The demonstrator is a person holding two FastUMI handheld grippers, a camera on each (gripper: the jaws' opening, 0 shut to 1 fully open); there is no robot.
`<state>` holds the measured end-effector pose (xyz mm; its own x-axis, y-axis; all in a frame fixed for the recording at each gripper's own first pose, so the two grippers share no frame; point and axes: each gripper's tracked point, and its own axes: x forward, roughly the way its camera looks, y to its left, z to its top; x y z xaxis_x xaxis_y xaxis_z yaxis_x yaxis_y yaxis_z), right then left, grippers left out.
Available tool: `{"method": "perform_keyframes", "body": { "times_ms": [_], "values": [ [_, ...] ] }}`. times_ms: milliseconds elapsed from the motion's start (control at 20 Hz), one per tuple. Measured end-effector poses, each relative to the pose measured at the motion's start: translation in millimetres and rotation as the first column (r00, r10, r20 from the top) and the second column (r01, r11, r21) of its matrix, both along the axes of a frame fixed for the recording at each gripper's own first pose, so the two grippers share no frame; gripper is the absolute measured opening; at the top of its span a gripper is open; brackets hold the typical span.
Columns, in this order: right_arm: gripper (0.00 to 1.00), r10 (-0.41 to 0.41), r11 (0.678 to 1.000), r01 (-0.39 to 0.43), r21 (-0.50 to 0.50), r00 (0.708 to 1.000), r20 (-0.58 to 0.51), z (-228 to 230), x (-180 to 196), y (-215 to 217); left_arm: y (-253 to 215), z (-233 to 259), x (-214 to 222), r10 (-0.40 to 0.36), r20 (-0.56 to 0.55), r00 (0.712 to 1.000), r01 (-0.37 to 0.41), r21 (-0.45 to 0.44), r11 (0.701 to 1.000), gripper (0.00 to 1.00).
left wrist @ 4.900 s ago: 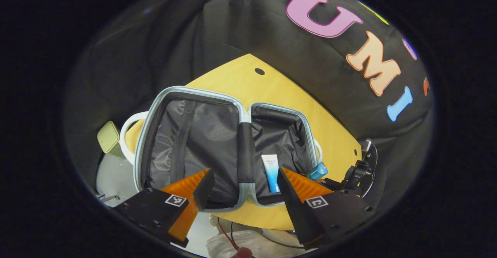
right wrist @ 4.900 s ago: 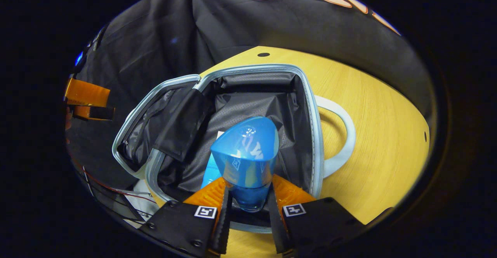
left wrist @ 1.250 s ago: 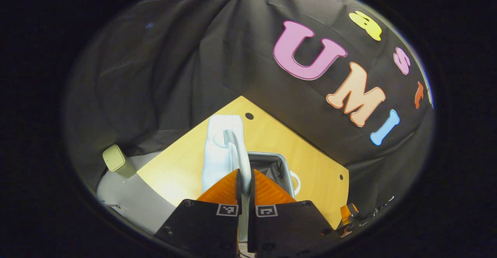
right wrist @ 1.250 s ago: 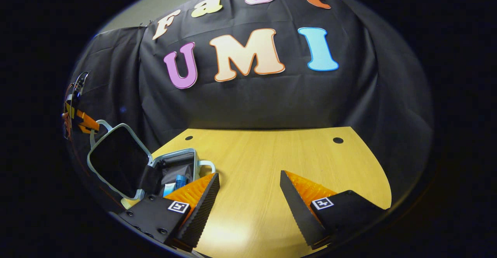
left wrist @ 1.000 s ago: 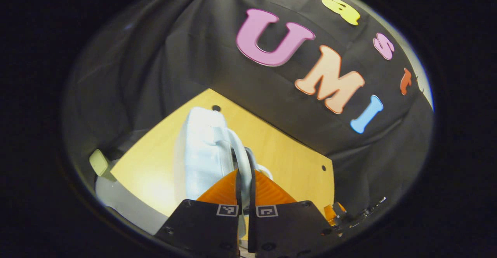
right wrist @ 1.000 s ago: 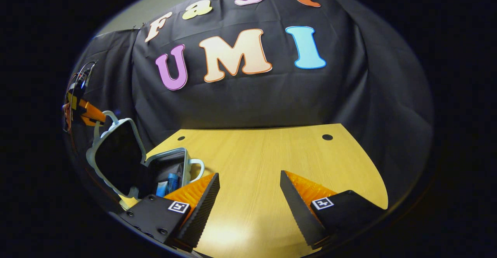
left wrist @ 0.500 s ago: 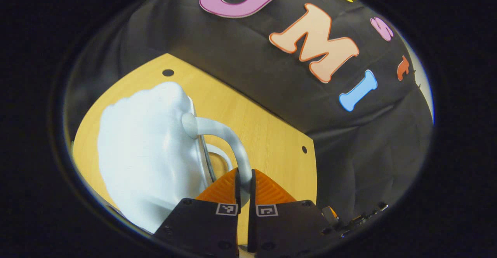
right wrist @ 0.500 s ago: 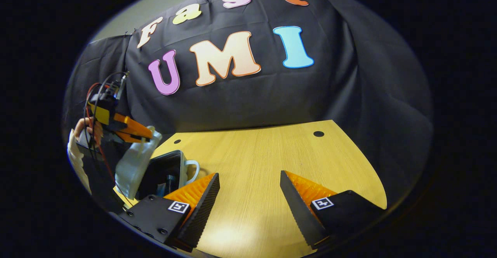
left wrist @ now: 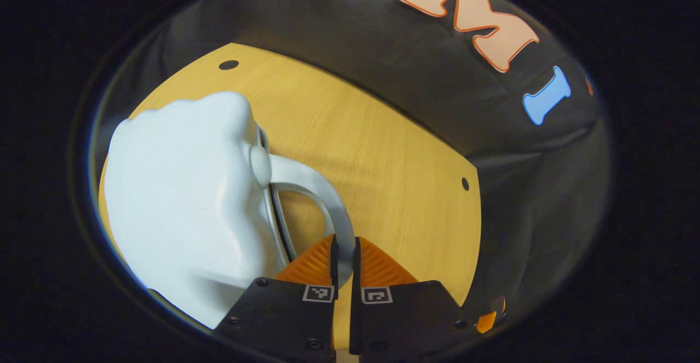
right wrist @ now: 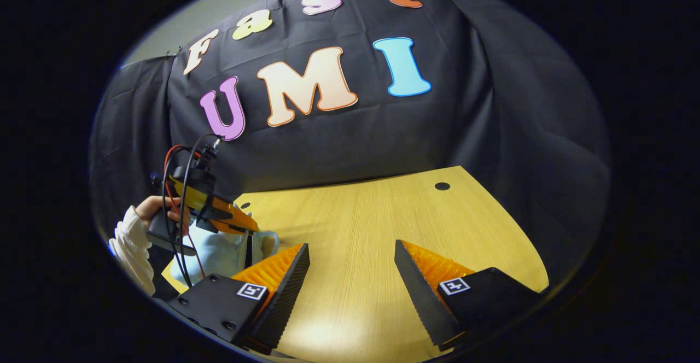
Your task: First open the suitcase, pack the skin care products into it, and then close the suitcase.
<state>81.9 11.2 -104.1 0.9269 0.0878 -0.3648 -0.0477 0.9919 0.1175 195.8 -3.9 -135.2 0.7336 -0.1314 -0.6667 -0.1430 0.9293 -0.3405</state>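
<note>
Wooden table (right wrist: 383, 232), suitcase (left wrist: 180, 204) lid down.
My left gripper (left wrist: 343, 253) pinches its handle (left wrist: 311, 188), hiding the contents; my right gripper (right wrist: 350, 275) gapes.

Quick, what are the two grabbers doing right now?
Left gripper: closed on the suitcase handle.
Right gripper: open, holding nothing, over the table.

One suitcase (left wrist: 186, 199) is counted, at nine o'clock in the left gripper view, with one looped handle (left wrist: 314, 188). One wooden table (right wrist: 383, 226) is seen, pierced by two round holes. Two grippers are counted: the left gripper (left wrist: 343, 253) and the right gripper (right wrist: 351, 275). One hand (right wrist: 156, 210) with one white sleeve (right wrist: 131, 248) is seen at eight o'clock.
</note>
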Motion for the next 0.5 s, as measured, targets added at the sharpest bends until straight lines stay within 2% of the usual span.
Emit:
{"method": "perform_keyframes", "body": {
  "times_ms": [150,200,250,300,350,500],
  "values": [
    [0.98,-0.014,1.000,0.014,0.001,1.000,0.006,3,-4,-5,-1,-3,4,0.010,-0.006,1.000,-0.010,-0.001,1.000,0.08],
    [0.98,-0.017,1.000,0.017,0.003,1.000,0.008,4,-4,-6,1,1,1,0.016,0.000,1.000,-0.016,-0.001,1.000,0.12],
    [0.98,-0.017,1.000,0.017,0.004,1.000,0.011,6,-4,-7,-2,5,1,0.010,0.024,1.000,-0.009,-0.021,1.000,0.12],
    [0.98,-0.017,1.000,0.017,0.004,1.000,0.015,8,-4,-9,-4,10,1,0.010,0.037,0.999,-0.009,-0.015,1.000,0.24],
    [0.98,-0.016,1.000,0.016,0.005,1.000,0.020,10,-3,-11,-5,13,-3,0.000,0.044,0.999,0.000,0.003,1.000,0.29],
    [0.98,-0.011,1.000,0.011,0.010,0.999,0.034,19,-2,-13,-1,21,-18,0.004,0.072,0.997,-0.008,0.060,0.998,0.81]
  ]
}}
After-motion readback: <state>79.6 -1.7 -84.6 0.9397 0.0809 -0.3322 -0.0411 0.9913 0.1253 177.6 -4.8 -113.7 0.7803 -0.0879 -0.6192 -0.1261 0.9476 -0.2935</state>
